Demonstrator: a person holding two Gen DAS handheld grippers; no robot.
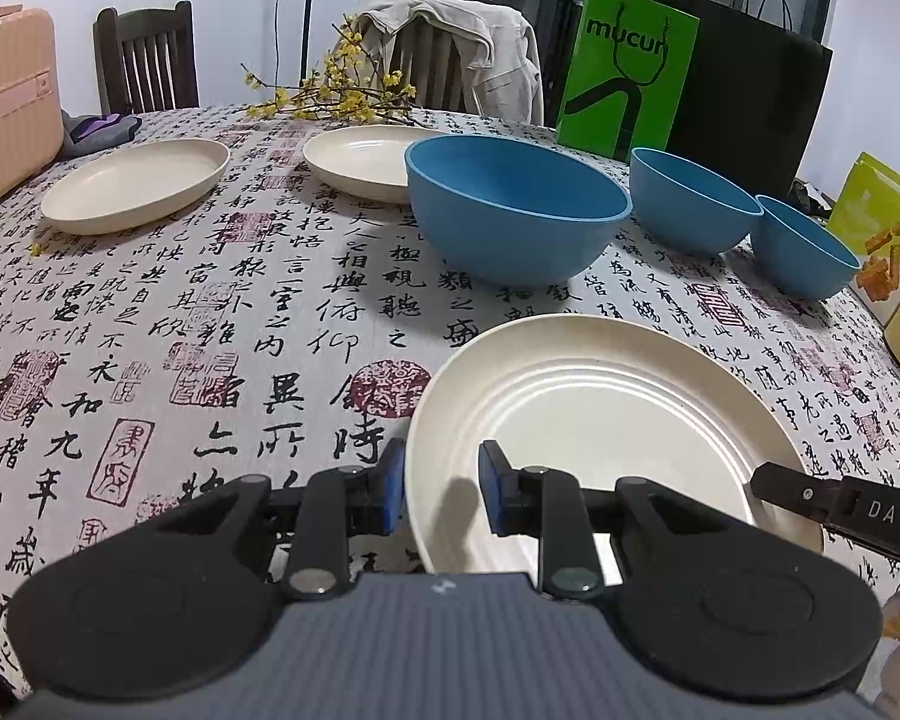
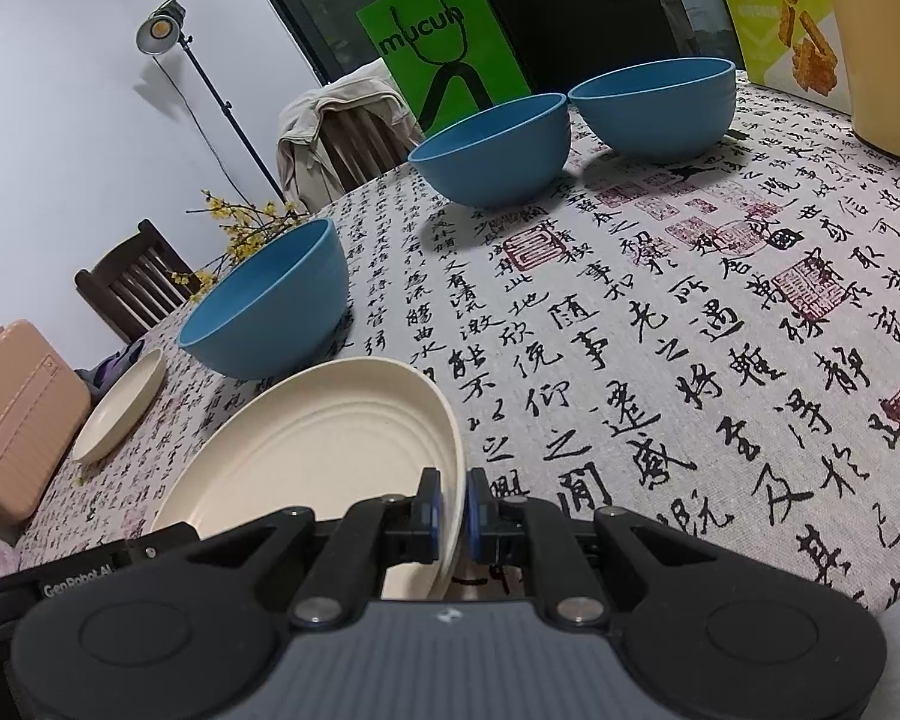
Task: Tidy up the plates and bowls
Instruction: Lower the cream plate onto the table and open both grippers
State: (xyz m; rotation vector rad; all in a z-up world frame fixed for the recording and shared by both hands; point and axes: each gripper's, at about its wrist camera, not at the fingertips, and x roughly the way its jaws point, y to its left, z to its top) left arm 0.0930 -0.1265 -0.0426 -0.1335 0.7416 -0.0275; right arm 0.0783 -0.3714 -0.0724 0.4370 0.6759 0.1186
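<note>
Left wrist view: the left gripper (image 1: pixel 441 489) straddles the near-left rim of the near plate (image 1: pixel 600 420), its jaws narrowly apart; whether the pads touch the rim is hard to tell. Two more plates (image 1: pixel 135 183) lie far left, three blue bowls (image 1: pixel 513 204) far right.

Right wrist view: the right gripper (image 2: pixel 452 510) pinches the same plate's right rim (image 2: pixel 444 468), pads pressed on it. Judged step: collecting this plate; next, lift it level and carry it toward the far plates for stacking.
</note>
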